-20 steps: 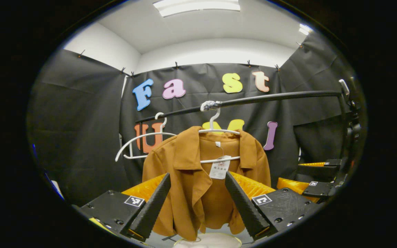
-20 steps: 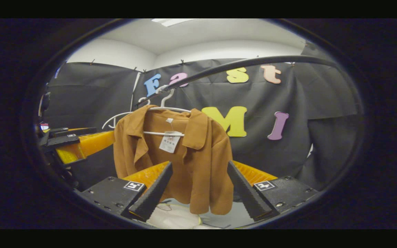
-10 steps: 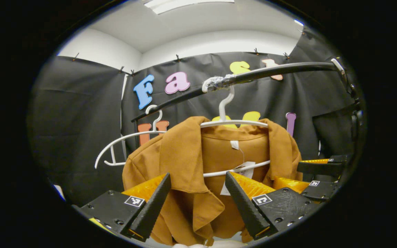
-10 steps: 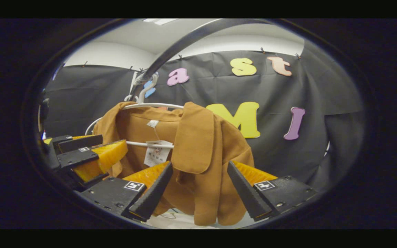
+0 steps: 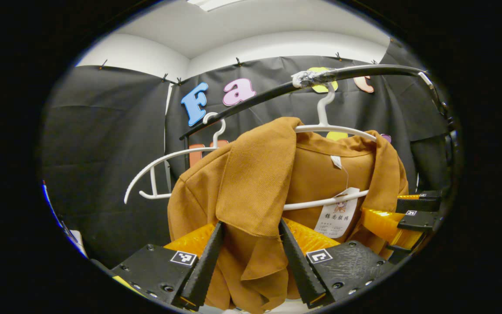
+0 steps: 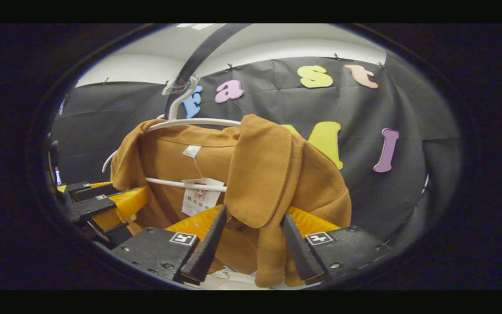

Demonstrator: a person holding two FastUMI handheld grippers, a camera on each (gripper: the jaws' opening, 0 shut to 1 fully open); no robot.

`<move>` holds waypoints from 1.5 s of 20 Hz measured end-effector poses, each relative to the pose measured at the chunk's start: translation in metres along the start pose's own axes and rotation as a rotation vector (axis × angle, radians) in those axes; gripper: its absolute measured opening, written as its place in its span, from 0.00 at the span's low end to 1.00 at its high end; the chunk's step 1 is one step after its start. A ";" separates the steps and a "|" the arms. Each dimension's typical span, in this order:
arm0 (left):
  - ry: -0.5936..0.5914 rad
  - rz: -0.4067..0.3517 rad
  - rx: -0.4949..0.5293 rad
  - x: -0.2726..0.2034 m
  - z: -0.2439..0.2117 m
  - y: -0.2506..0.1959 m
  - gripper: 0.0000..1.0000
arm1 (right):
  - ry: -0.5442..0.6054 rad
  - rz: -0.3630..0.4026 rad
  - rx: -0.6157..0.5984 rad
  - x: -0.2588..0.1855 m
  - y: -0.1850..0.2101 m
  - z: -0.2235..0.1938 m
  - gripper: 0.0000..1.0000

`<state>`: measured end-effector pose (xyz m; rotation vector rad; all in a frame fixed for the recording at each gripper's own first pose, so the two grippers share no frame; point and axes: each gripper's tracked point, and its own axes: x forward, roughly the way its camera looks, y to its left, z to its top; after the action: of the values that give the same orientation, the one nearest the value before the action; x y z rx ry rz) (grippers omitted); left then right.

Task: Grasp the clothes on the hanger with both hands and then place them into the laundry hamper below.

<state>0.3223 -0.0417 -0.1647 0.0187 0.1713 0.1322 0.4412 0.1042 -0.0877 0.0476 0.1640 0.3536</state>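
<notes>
Black cloth backs a rail at upper frame, where the brown jacket (image 5: 277, 183) hangs on its white hanger (image 5: 334, 128). Left gripper (image 5: 247, 257) and right gripper (image 6: 251, 248) straddle its lapels, fingers narrowed, grip unconfirmed (hamper step remains).

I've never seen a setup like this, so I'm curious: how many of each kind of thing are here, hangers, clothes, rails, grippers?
Hangers: 2, one under the jacket, one bare
Jackets: 1
Rails: 1
Tags: 1
Grippers: 2, left gripper, right gripper
Total: 7
</notes>
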 end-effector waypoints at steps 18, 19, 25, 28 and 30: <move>0.018 -0.148 -0.017 0.006 -0.014 -0.018 0.87 | 0.060 -0.134 -0.045 0.013 0.000 -0.032 0.82; 0.028 -0.143 -0.024 0.007 -0.017 -0.015 0.87 | 0.056 -0.151 -0.043 0.015 -0.006 -0.031 0.75; 0.058 -0.196 -0.076 0.014 -0.024 -0.001 0.36 | 0.047 -0.101 0.045 0.008 -0.030 -0.030 0.10; 0.065 -0.175 -0.100 0.021 -0.023 0.012 0.03 | 0.055 0.012 0.198 0.003 -0.029 -0.026 0.05; 0.071 -0.192 -0.095 0.017 -0.026 0.010 0.08 | 0.080 0.119 0.365 0.004 -0.021 -0.026 0.04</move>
<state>0.3329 -0.0298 -0.1926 -0.0968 0.2369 -0.0504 0.4474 0.0862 -0.1151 0.4055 0.3042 0.4410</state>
